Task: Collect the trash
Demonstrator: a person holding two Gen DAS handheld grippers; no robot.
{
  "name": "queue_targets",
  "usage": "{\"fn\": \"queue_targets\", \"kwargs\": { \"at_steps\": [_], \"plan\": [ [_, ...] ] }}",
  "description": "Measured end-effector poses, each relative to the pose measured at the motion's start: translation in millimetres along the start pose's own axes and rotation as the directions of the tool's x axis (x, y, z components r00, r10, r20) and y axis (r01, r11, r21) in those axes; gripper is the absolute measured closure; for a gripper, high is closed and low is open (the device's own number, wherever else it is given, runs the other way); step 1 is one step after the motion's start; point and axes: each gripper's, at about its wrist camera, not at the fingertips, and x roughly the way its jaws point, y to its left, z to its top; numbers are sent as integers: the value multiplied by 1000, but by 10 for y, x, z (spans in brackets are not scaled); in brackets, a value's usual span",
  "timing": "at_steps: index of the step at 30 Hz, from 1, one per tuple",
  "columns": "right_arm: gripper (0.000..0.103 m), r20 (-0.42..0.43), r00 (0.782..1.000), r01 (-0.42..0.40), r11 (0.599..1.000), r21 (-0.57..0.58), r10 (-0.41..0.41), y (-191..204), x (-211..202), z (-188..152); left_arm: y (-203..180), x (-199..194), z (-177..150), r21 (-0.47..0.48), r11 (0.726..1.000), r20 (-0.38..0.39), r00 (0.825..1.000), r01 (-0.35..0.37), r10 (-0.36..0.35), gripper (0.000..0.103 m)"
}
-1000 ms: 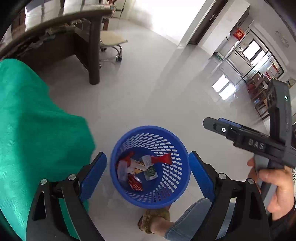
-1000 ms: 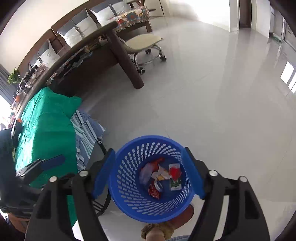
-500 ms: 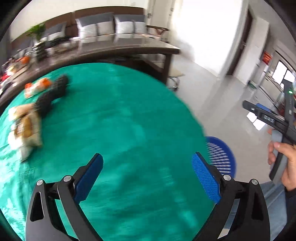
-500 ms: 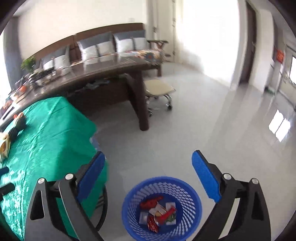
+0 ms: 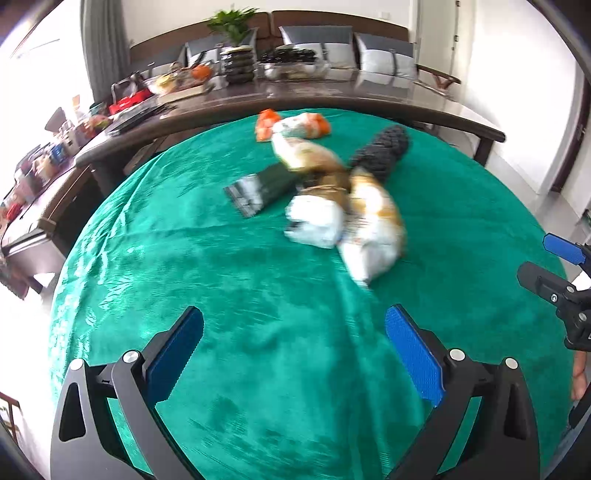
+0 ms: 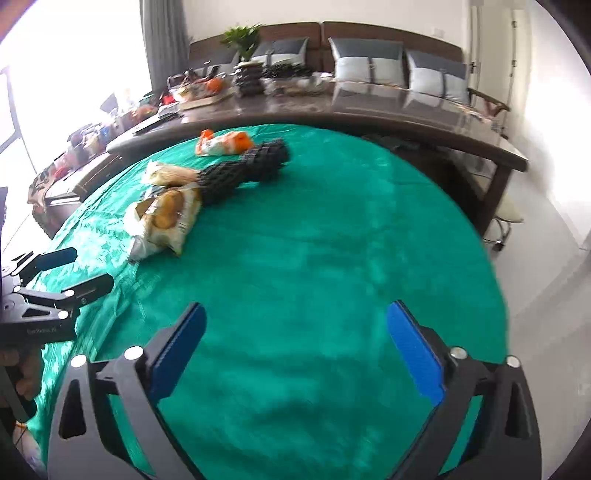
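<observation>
Snack wrappers lie on the green-clothed table (image 5: 221, 295): a yellow-white bag (image 5: 373, 229), a white wrapper (image 5: 317, 218), a dark packet (image 5: 262, 188), an orange-white bag (image 5: 303, 123) and a black textured roll (image 5: 384, 151). My left gripper (image 5: 295, 350) is open and empty, over the cloth short of the pile. My right gripper (image 6: 295, 343) is open and empty over bare cloth (image 6: 332, 258). The yellow bag (image 6: 166, 218), black roll (image 6: 243, 173) and orange bag (image 6: 225, 142) show to its far left. The trash basket is out of view.
A long dark wooden desk (image 5: 332, 92) with clutter, a plant (image 5: 231, 24) and a sofa with grey cushions (image 6: 369, 62) stand behind the table. A stool (image 6: 506, 218) stands on the pale floor at right. The left gripper shows at the right wrist view's left edge (image 6: 55, 277).
Both grippers swung up and left from the blue basket on the floor to the green table. The basket has left both views and the wrapper pile has come into view.
</observation>
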Motion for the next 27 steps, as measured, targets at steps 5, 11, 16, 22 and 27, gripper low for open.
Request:
{"fn": "queue_targets", "kwargs": {
  "at_steps": [5, 11, 16, 22, 27],
  "plan": [
    [5, -41, 999, 34, 999, -28, -35, 202, 370, 151, 219, 203, 6, -39, 999, -57, 998, 13, -16, 5],
    [4, -99, 993, 55, 998, -23, -57, 176, 470, 39, 62, 258, 17, -9, 1000, -77, 997, 3, -4, 5],
    [5, -139, 989, 57, 998, 8, -56, 133, 495, 11, 16, 240, -1, -10, 1000, -79, 997, -3, 3, 4],
    [4, -139, 989, 58, 998, 10, -56, 156, 495, 18, 9, 240, 1, -10, 1000, -79, 997, -5, 4, 4],
    [4, -136, 989, 62, 998, 8, -60, 154, 495, 17, 12, 241, 1, -11, 1000, -79, 997, -5, 4, 4]
  ]
}}
